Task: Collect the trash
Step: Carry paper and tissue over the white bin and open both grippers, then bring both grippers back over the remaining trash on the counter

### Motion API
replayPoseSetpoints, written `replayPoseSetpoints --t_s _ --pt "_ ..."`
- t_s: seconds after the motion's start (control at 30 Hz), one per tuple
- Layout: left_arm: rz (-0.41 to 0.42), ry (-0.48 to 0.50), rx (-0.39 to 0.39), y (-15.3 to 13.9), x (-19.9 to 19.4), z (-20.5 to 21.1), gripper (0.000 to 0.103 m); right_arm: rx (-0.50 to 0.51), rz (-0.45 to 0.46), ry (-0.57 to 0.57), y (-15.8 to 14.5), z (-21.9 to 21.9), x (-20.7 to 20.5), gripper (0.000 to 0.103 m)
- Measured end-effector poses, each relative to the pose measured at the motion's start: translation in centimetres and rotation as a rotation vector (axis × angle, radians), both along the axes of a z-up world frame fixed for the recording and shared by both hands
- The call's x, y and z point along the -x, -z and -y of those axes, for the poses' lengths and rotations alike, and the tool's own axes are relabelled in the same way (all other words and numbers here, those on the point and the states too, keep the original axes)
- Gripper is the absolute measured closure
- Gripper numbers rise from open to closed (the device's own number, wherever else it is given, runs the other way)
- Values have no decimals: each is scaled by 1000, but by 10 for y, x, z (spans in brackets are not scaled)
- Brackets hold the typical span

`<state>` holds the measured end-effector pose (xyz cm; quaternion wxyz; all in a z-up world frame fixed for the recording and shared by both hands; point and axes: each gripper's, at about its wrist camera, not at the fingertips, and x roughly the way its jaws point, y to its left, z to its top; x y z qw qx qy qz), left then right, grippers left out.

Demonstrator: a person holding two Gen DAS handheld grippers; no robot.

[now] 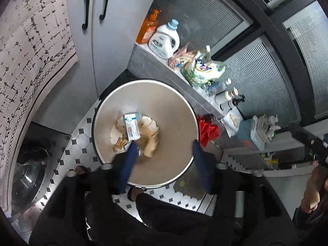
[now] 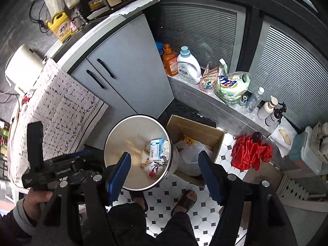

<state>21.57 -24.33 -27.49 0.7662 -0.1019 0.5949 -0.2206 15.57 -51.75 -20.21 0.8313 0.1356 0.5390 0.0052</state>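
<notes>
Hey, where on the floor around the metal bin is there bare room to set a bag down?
Bare tile lies between the cardboard box and the red umbrella, and more in front of the metal bin beside the sandalled feet. It is crowded behind: the box sits right beside the bin, and the ledge is packed with bottles.

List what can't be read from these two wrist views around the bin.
- Falling scrap, left wrist view: motion-blurred, material unclear.
- Small box print, both views: too small.
- White bag in the cardboard box, right wrist view: contents hidden.
- Cardboard box, left wrist view: hidden behind the bin.
</notes>
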Motion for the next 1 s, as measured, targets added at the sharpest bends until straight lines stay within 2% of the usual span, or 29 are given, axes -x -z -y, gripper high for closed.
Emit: replayPoseSetpoints --t_s 0.1,0.23,0.37,0.57,0.8,1.0 --pt "-3 -40 -7 -3 1 -5 41 -7 -1 -20 2 2 -3 36" --pt "29 -88 -26 -17 4 -20 33 -20 15 -56 1 -4 -12 33" --pt "66 -144 -37 -36 4 -41 29 -42 72 -102 -9 -20 -20 21" --pt "137 -264 -50 -70 7 -82 24 -52 148 -212 -29 -60 -37 9" --pt "221 -377 -50 -106 13 -133 21 -81 196 -288 -49 -108 -60 8" --pt "315 -449 -62 -138 15 -184 21 -75 276 -354 -75 -159 -77 8"
